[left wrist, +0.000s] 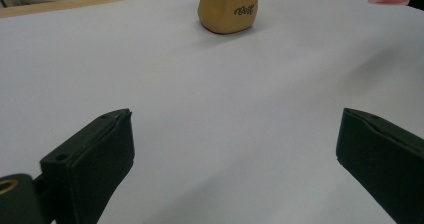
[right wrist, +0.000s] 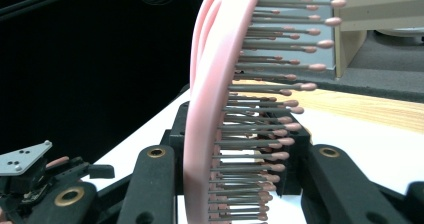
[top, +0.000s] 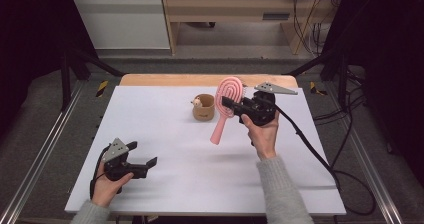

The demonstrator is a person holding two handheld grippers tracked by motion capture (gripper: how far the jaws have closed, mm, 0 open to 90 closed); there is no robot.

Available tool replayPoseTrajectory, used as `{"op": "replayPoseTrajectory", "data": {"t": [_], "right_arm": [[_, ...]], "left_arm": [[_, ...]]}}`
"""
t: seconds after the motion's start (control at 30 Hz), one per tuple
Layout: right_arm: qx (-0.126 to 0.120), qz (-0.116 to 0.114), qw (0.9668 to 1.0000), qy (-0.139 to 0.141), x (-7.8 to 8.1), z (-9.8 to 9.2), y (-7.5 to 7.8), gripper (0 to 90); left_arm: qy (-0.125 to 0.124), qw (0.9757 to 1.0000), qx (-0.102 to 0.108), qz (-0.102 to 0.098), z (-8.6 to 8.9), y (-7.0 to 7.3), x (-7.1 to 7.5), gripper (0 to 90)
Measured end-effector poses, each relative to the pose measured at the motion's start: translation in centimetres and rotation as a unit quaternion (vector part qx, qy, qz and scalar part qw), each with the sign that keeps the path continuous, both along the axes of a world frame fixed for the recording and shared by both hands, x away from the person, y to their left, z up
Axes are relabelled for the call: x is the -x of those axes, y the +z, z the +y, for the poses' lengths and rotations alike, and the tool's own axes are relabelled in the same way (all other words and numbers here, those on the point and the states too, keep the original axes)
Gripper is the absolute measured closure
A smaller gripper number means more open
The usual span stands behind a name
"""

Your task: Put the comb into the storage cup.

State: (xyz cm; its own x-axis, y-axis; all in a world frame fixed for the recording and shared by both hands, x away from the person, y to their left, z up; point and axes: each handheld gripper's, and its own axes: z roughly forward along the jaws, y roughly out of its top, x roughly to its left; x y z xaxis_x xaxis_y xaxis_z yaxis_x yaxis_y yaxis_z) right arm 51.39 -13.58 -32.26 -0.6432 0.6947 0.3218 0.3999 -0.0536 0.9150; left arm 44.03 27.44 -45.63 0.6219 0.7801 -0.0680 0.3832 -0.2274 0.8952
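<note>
1. Your right gripper (top: 231, 105) is clamped on the pink hairbrush (top: 225, 109), gripping it just below the head, at about 1 o'clock from the middle of the white table (top: 165, 149).
2. The brush hangs above the table, head up toward 12 o'clock and handle slanting down toward 7 o'clock.
3. In the right gripper view the brush (right wrist: 210, 134) stands edge-on between the jaws, its bristles pointing to 3 o'clock.
4. The tan cup (top: 203, 107) stands on the table just beside the brush, at its 9 o'clock.
5. Your left gripper (top: 143, 160) sits low at 8 o'clock, jaws apart with nothing between them.
6. In the left gripper view that cup (left wrist: 229, 8) stands at 12 o'clock, well apart from the jaws.
</note>
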Motion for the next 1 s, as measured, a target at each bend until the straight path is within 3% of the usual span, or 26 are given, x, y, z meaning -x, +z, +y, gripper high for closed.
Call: {"op": "replayPoseTrajectory", "data": {"t": [1.0], "right_arm": [[0.012, -0.014, 0.9986, -0.049, -2.9, 1.2, 1.4, 62.4]], "left_arm": [[-0.002, 1.0, 0.003, 0.003, 0.4, -0.3, -0.1, 1.9]]}}
